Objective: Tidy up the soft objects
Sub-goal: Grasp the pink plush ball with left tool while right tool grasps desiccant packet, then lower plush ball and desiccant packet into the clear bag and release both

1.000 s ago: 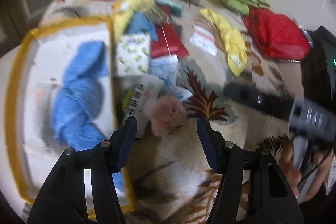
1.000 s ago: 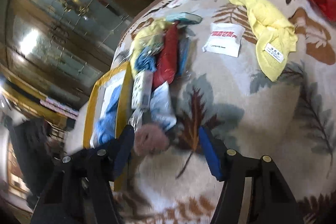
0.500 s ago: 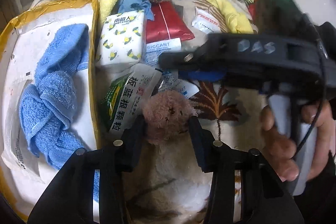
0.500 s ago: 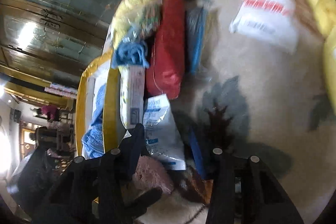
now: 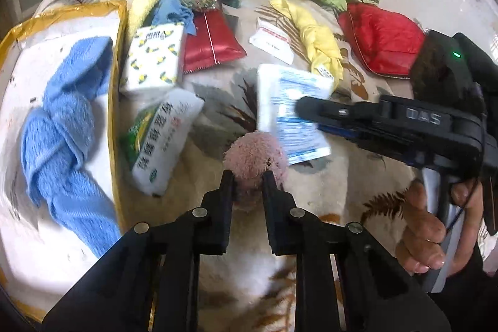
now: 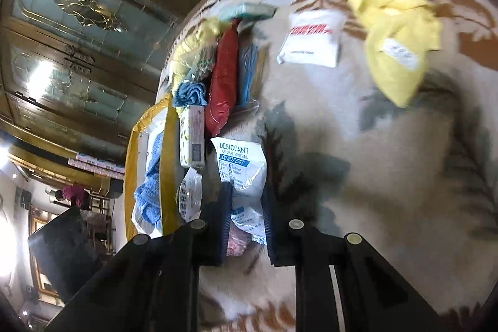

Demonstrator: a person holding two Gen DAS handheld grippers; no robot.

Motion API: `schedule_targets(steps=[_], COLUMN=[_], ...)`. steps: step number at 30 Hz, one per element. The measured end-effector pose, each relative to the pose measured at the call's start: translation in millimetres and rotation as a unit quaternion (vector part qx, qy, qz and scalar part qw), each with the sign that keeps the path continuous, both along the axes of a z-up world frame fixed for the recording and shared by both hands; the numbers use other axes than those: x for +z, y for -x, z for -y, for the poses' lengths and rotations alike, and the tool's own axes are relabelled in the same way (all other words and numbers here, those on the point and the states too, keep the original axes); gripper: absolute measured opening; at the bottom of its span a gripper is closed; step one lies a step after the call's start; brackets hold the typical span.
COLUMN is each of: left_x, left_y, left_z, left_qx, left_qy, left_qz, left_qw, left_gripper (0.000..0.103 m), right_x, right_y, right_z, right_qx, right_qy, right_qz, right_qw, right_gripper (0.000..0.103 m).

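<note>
The left gripper [image 5: 248, 176], wide open a second ago, has just closed on the pink pompom [image 5: 255, 159] on the leaf-patterned blanket [image 5: 311, 238]. The right gripper [image 6: 247, 192] has likewise closed, pinching the desiccant packet [image 6: 241, 167], now lifted off the pile.

Dark wooden cabinets [image 6: 71, 30] with etched glass doors catch bright light beside a leaf-patterned cream surface [image 6: 389, 176].

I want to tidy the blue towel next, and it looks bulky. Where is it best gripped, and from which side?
Probably at the knotted middle of the blue towel, coming down from above. It lies twisted across the white, yellow-edged bag, and the knot is its thickest, most raised part, so narrow fingers should catch it there rather than on the flat, spread ends.
</note>
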State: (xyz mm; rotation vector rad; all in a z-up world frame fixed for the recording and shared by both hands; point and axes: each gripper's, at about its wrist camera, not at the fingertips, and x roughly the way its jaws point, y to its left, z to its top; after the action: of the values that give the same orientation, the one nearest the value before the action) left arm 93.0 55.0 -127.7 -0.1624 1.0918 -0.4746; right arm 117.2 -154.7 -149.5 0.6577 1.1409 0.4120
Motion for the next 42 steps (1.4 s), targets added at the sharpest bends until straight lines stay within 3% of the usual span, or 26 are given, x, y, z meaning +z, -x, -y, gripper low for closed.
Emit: schedule_targets(steps=[2, 6, 11, 17, 24, 32, 42], left_x=[3, 17, 27, 61, 86, 77, 30], left_y=[5, 16, 24, 40, 42, -7, -80], left_z=[1, 5, -5, -49, -137, -190, -209], left_qx=[0.006, -0.009, 0.018, 0.064, 0.159, 0.198, 0.202], left_qy=[-0.006, -0.001, 0.029, 0.048, 0.045, 0.021, -0.01], left_qz=[0.009, 0.027, 0.021, 0.048, 0.081, 0.079, 0.04], left_qw=[0.9999, 0.9996, 0.9992, 0.9956, 0.9829, 0.9768, 0.9786], left_gripper=[0.017, 0.016, 0.015, 0.015, 0.015, 0.015, 0.015], right_x=[7, 15, 32, 57, 71, 71, 40], right_y=[8, 22, 39, 48, 33, -24, -93], right_z=[6, 13, 12, -18, -84, -151, -193], right_qx=[-0.009, -0.022, -0.026, -0.003, 0.052, 0.091, 0.098], right_qy=[0.019, 0.011, 0.007, 0.002, -0.009, 0.005, 0.021], right_qz=[0.01, 0.014, 0.03, 0.053, 0.069, 0.082, 0.059], right_qw=[1.0, 1.0, 0.999, 0.999, 0.996, 0.992, 0.993], right_gripper=[0.017, 0.017, 0.017, 0.017, 0.017, 0.017, 0.017])
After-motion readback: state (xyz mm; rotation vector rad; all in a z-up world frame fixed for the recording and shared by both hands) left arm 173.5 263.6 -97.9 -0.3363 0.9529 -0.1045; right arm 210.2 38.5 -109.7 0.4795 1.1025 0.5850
